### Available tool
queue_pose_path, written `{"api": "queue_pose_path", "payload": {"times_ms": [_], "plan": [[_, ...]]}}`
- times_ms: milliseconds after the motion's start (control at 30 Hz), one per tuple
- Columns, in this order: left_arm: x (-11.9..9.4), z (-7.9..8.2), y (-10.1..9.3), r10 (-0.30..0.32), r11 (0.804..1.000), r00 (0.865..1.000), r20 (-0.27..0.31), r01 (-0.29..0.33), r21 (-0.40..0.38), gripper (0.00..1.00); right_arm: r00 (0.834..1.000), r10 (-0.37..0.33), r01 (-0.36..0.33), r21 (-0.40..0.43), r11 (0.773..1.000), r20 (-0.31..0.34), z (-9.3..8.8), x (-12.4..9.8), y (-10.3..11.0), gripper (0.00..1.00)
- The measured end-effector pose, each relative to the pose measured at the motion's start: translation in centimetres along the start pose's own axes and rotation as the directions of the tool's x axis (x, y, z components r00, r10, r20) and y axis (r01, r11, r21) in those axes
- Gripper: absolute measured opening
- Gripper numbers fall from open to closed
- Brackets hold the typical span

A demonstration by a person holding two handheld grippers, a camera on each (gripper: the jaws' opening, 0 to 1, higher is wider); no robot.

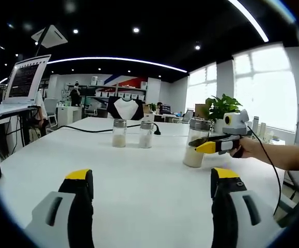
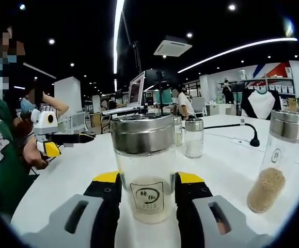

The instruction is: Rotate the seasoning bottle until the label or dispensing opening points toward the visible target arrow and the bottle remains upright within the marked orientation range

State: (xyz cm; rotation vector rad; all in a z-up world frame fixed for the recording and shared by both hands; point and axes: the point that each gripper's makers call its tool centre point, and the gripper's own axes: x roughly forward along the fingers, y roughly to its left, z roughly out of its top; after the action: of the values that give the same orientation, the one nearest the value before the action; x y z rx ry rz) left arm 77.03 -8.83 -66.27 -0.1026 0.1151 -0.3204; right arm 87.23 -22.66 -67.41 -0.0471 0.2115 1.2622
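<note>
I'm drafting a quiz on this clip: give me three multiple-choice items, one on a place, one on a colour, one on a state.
1. Where is the labelled seasoning bottle?
A. lying on the laptop
B. upright between the right claw's jaws
C. on the floor

2. What colour are the claw tips?
A. yellow
B. red
C. green

3. What state is the left claw in?
A. shut on a bottle
B. shut on a cable
C. open, holding nothing

Key:
1. B, since the seasoning bottle stands on the table with the right claw closed against its sides.
2. A, since both claws have yellow tips.
3. C, since the left claw has its jaws wide apart over bare table.
</note>
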Motion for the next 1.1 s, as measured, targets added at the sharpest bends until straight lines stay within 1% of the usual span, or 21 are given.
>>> {"api": "queue_pose_path", "payload": {"times_ms": [333, 1100], "plan": [[0.0, 0.06, -0.04, -0.003, 1.0, 1.0, 0.003, 0.003, 0.0, 0.99, 1.0, -0.001, 0.001, -0.023, 1.0, -0.008, -0.02, 0.02, 0.01, 0.39], [0.01, 0.1, -0.12, -0.003, 1.0, 1.0, 0.003, 0.003, -0.001, 0.99, 0.999, -0.037, 0.037, -0.017, 0.999, -0.017, -0.11, 0.01, -0.2, 0.38]]}}
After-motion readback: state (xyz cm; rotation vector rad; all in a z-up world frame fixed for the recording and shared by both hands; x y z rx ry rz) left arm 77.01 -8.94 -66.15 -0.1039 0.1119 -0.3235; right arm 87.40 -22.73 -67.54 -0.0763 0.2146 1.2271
